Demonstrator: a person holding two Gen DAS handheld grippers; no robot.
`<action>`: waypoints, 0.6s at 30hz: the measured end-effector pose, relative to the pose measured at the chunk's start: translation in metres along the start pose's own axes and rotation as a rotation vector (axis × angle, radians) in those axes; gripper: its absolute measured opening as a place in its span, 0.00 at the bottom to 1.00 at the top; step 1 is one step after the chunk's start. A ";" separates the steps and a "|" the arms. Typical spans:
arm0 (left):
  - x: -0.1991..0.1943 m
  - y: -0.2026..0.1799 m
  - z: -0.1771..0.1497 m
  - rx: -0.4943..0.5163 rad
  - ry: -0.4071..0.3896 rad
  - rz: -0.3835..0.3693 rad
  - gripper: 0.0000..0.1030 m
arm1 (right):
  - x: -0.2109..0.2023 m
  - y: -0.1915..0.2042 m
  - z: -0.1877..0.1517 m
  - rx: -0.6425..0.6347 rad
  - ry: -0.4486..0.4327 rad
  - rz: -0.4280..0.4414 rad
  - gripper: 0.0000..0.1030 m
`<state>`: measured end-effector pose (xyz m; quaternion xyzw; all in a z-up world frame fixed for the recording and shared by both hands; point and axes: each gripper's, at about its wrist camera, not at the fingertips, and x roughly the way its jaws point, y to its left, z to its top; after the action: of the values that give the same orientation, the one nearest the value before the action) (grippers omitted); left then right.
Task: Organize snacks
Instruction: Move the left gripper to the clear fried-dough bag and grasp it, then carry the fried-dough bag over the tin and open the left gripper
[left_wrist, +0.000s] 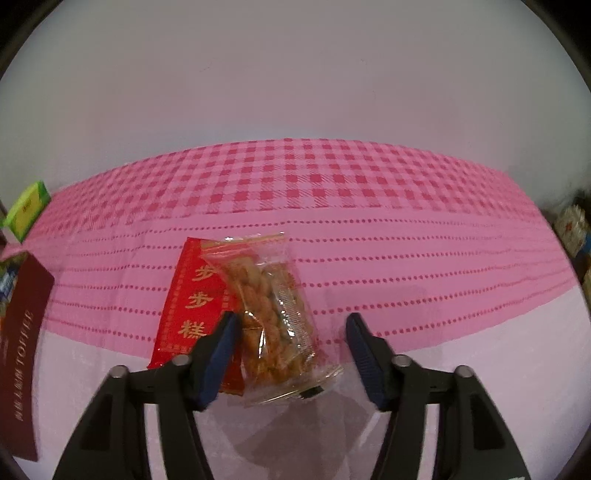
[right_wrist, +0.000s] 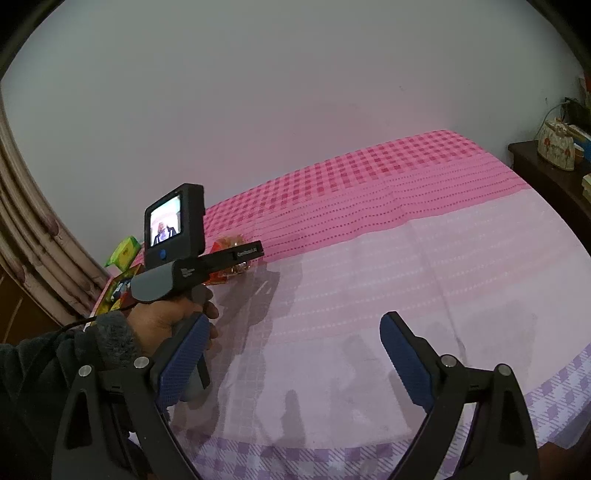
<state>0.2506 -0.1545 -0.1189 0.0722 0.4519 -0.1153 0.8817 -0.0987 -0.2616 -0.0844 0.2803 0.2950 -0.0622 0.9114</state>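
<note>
My left gripper (left_wrist: 291, 325) has its jaws spread wide and holds nothing. Between them lies a clear packet of fried dough twists (left_wrist: 275, 317), resting partly on top of a red packet with gold characters (left_wrist: 192, 302). The left jaw's blue pad sits right at the edge of the clear packet; I cannot tell whether it touches. Both packets lie where the pink checked cloth (left_wrist: 332, 184) meets the pale lilac part of the covering.

At the far left edge I see a maroon box lettered TOFFEE (left_wrist: 22, 354) and, further back, a green carton (left_wrist: 27, 208).

My right gripper (right_wrist: 295, 347) is also wide open and empty, hovering over the pale lilac covering (right_wrist: 369, 277), well apart from the snacks. From its camera I see the left hand (right_wrist: 166, 321) gripping the other tool's handle, with its small lit screen (right_wrist: 166, 221), and the green carton (right_wrist: 125, 253) beyond it.
</note>
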 end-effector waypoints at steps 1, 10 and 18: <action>0.000 -0.005 0.000 0.016 0.016 -0.005 0.39 | -0.001 0.000 0.000 0.001 0.000 0.000 0.90; -0.048 -0.020 0.006 0.137 -0.058 -0.054 0.38 | -0.006 0.003 0.002 -0.020 -0.028 -0.017 0.90; -0.117 0.007 0.022 0.151 -0.135 -0.087 0.38 | -0.006 -0.002 0.001 -0.013 -0.012 -0.033 0.90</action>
<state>0.2035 -0.1366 -0.0113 0.1110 0.3843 -0.1916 0.8962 -0.1032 -0.2645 -0.0814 0.2690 0.2943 -0.0771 0.9138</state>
